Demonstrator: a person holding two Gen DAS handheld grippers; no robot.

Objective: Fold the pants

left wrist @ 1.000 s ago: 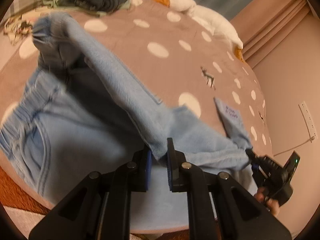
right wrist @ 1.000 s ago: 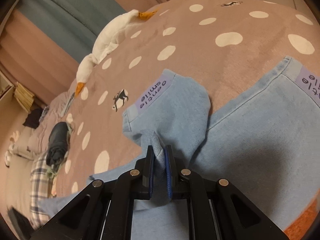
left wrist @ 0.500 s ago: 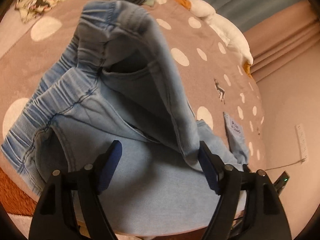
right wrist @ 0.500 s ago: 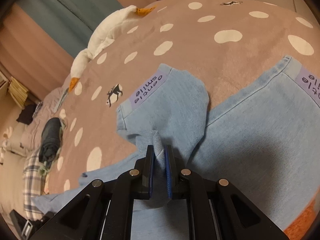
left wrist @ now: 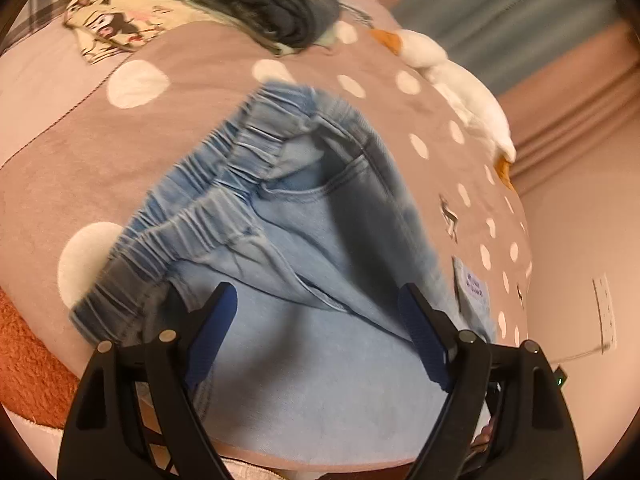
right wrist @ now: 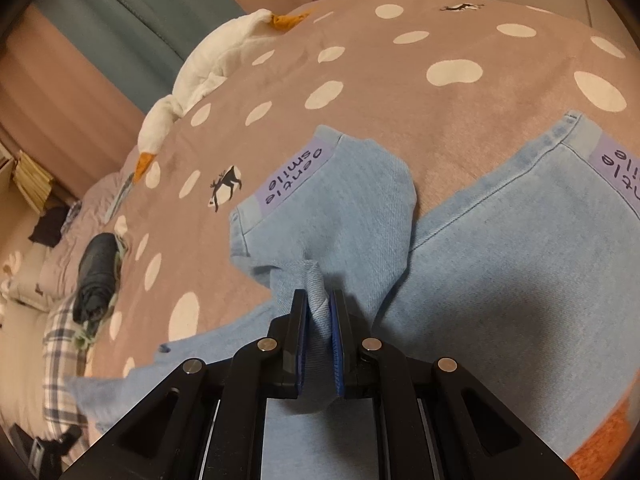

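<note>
Pants (left wrist: 304,264) lie on the bed (left wrist: 168,152), spread over its dotted cover, and they are my landmark. Their gathered waistband (left wrist: 208,216) sits at the far left end from my left tool (left wrist: 320,332), bunched and partly doubled over; their long axis runs from there rightward toward the leg cuffs with purple labels. My left tool has just been opening and now stands wide above the seat of the pants, its blue pads clear of the cloth, nothing held. It is the nearer one to the waistband, so I judge the next grasp at that end falls to it. My right tool (right wrist: 320,340) is at the leg end, jaws nearly closed and pinching a ridge of denim just short of the folded-back cuff (right wrist: 296,176). The second cuff (right wrist: 600,152) lies flat further right of it.
</note>
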